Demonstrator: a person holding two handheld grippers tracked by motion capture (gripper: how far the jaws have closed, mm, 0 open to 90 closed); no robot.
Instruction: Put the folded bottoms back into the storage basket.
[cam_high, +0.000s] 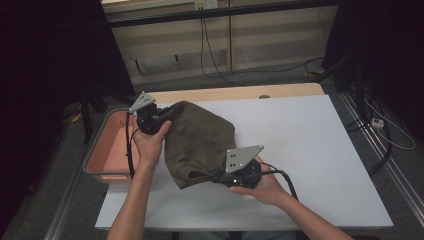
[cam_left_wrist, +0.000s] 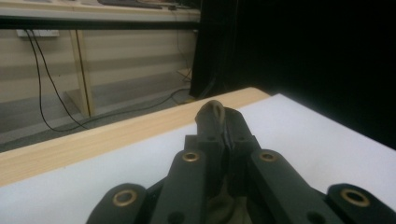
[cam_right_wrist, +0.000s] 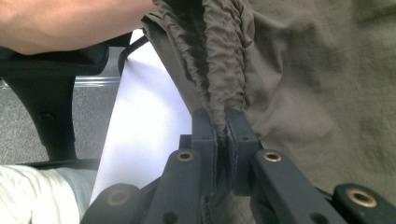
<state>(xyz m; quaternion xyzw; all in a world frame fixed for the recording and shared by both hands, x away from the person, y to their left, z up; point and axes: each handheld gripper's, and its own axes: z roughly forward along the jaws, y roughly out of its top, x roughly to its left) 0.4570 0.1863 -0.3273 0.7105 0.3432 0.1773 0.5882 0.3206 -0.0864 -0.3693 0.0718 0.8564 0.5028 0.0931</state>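
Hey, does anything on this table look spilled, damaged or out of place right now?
Nothing stands out. The olive cloth is bunched and wrinkled, but only because the left claw and right claw each pinch an edge of it. The white table shows no spill.

The surface (cam_high: 300, 150) is white, with a light wooden strip (cam_high: 235, 93) along its far edge. Beyond it lies grey floor (cam_high: 260, 76), then a pale panelled wall (cam_high: 170, 45) under a dark rail. Black cables (cam_high: 207, 50) hang down the wall and trail across the floor. Black drapes (cam_high: 45, 75) darken both sides. A white power strip (cam_high: 377, 123) lies at the right.
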